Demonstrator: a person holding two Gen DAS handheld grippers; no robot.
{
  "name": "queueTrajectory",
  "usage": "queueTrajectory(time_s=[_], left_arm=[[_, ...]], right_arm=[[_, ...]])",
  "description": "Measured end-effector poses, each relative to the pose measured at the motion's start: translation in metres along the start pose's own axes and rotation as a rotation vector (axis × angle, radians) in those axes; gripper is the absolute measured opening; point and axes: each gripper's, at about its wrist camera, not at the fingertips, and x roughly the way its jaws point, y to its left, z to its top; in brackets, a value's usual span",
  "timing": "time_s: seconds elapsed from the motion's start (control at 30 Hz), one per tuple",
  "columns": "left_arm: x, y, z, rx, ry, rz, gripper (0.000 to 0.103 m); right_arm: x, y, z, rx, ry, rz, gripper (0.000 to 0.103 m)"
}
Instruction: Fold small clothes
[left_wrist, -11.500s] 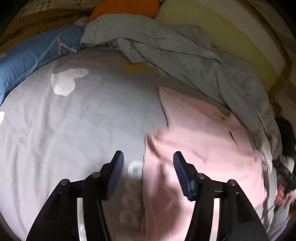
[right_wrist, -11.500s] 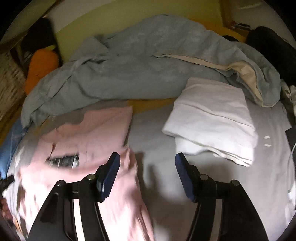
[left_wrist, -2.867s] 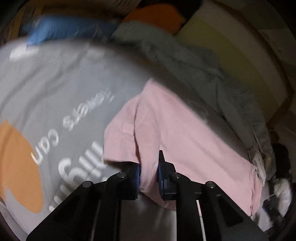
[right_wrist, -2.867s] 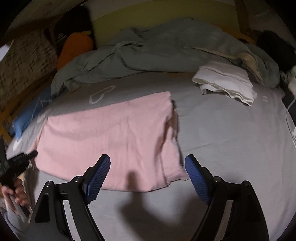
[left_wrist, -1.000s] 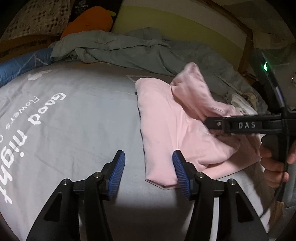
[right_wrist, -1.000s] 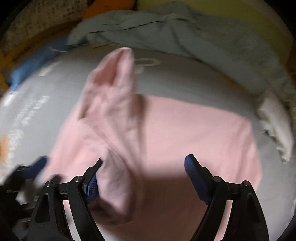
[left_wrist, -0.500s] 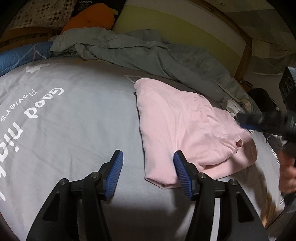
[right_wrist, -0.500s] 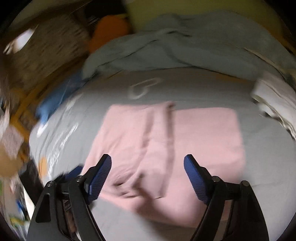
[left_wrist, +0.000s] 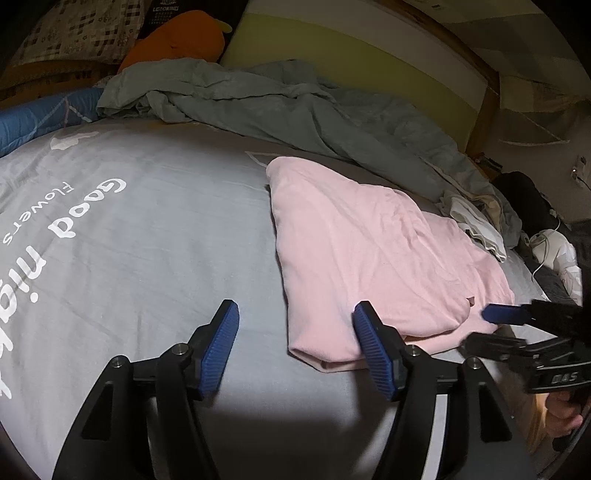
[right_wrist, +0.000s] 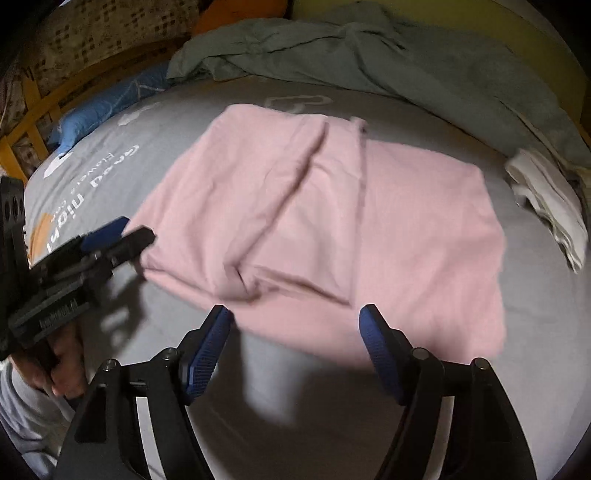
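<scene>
On the grey bed sheet (left_wrist: 155, 236) lies the pink shirt (left_wrist: 369, 258), partly folded, with one side flap laid over its middle. I see white words printed on the sheet off to the left of the shirt in the left camera. My left gripper (left_wrist: 295, 347) hangs low over the sheet at the near corner of the shirt. Its jaws have just been opening, and now they stand apart with nothing pinched; the corner of the shirt lies by the right blue pad and the left pad is over bare sheet. My right gripper (right_wrist: 293, 345) hangs over the near edge of the shirt. Its jaws have just been closing a little, but they are wide apart too, and they hold nothing. Bare sheet and the shirt's edge show between them. In the right camera I can see my left gripper's tip just beside the left end of the shirt, with a hand (right_wrist: 55, 365) on its handle. A crumpled grey-green blanket (left_wrist: 295, 110) is piled at the far side of the bed. A small white cloth pile (right_wrist: 550, 206) sits near the right end of the shirt, not touching it. A blue pillow (left_wrist: 40, 118) and an orange plush toy (left_wrist: 177, 40) are at the far left.
</scene>
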Motion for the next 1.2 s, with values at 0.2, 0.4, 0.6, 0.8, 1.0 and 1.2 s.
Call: queueTrajectory(time_s=[0.2, 0.4, 0.6, 0.8, 1.0, 1.2], left_arm=[[-0.001, 0.000, -0.001, -0.001, -0.003, -0.001, 0.066], [-0.001, -0.001, -0.001, -0.003, -0.004, -0.001, 0.068], [-0.001, -0.001, -0.001, -0.006, -0.008, -0.008, 0.072], [-0.004, 0.001, 0.001, -0.014, -0.010, -0.027, 0.079], [-0.017, 0.002, 0.000, 0.007, -0.056, -0.058, 0.084], [-0.112, -0.007, 0.020, 0.127, -0.450, 0.062, 0.094]], right_arm=[[-0.036, -0.045, -0.025, 0.294, -0.090, 0.100, 0.078], [-0.039, -0.111, -0.049, 0.691, -0.162, 0.014, 0.081], [-0.024, -0.134, -0.048, 0.725, -0.202, 0.149, 0.082], [-0.006, -0.117, -0.033, 0.663, -0.196, 0.044, 0.050], [-0.017, -0.097, -0.019, 0.556, -0.231, -0.022, 0.015], [-0.072, -0.019, 0.027, 0.299, -0.376, -0.099, 0.015]])
